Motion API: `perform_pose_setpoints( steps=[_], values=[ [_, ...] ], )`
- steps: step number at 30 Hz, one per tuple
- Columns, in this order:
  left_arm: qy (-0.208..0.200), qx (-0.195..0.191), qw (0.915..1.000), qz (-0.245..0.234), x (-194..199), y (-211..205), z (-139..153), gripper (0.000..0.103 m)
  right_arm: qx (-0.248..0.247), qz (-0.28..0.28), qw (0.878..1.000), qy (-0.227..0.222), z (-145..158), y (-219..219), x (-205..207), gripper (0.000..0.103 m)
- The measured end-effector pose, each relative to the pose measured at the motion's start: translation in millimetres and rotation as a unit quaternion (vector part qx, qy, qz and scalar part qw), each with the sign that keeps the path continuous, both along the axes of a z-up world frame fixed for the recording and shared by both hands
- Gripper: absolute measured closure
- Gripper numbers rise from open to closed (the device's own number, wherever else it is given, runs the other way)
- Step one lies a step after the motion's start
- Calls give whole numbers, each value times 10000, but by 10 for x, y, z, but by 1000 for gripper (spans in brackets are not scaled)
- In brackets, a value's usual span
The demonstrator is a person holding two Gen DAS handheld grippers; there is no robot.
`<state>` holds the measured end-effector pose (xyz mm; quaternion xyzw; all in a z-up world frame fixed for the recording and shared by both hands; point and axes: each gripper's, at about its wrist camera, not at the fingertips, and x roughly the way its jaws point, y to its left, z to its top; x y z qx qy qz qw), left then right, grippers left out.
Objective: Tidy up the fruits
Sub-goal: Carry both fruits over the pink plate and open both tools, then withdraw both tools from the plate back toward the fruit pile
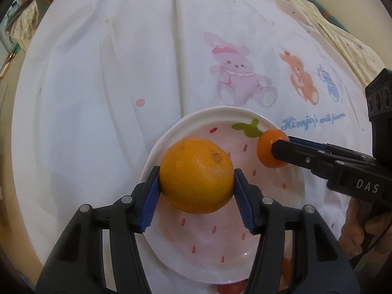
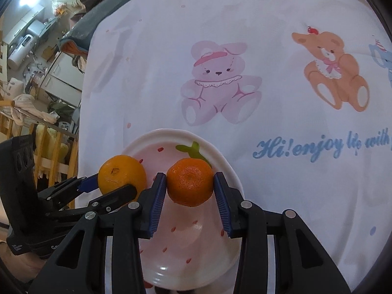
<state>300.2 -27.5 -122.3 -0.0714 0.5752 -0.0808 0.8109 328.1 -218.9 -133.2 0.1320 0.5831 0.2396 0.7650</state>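
Note:
My left gripper [image 1: 197, 178] is shut on a large yellow-orange orange [image 1: 196, 175], held just above a white strawberry-pattern plate [image 1: 215, 250]. The smaller, deeper-orange mandarin [image 1: 268, 147] hangs over the plate's right rim, with my right gripper [image 1: 278, 150] shut on it. In the right wrist view the mandarin [image 2: 189, 182] sits between the blue pads of my right gripper [image 2: 189, 183], over the plate [image 2: 183, 264]. To its left there, the orange [image 2: 121, 174] is held by my left gripper [image 2: 114, 183].
A white tablecloth [image 1: 122, 73] printed with a pink bunny [image 1: 238, 73], bears and blue lettering covers the table. Its left edge [image 2: 84, 112] drops to a cluttered room. A hand [image 1: 362, 230] holds the right gripper's handle. Something red [image 1: 230, 287] lies by the plate's near rim.

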Motion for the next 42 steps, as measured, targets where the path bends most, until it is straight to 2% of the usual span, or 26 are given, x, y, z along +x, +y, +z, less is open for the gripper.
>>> perform_pose_setpoints(
  steps=[5, 14, 26, 29, 32, 36, 39, 42],
  values=[
    [-33, 28, 9999, -107, 24, -38, -51, 50, -39, 46, 9999, 85, -100, 47, 33, 61],
    [11, -56, 10000, -25, 17, 8, -86, 49, -59, 22, 9999, 128, -142, 61, 50, 59],
    [76, 47, 9999, -122, 54, -32, -66, 47, 191, -114, 9993, 302, -173, -35, 72, 58],
    [89, 85, 9998, -170, 55, -42, -72, 47, 331, -138, 9987, 358, -176, -46, 71, 51],
    [97, 113, 9997, -191, 51, -56, -75, 46, 310, -134, 9989, 328, -148, -33, 78, 48],
    [63, 111, 9997, -195, 34, -73, -55, 32, 366, -188, 9986, 340, -143, -57, 81, 48],
    [54, 115, 9997, -231, 22, -97, -42, 30, 366, -228, 9986, 309, -127, -72, 81, 47],
    [59, 153, 9996, -224, 24, -105, -34, 30, 455, -305, 9980, 309, -94, -96, 93, 42]
  ],
)
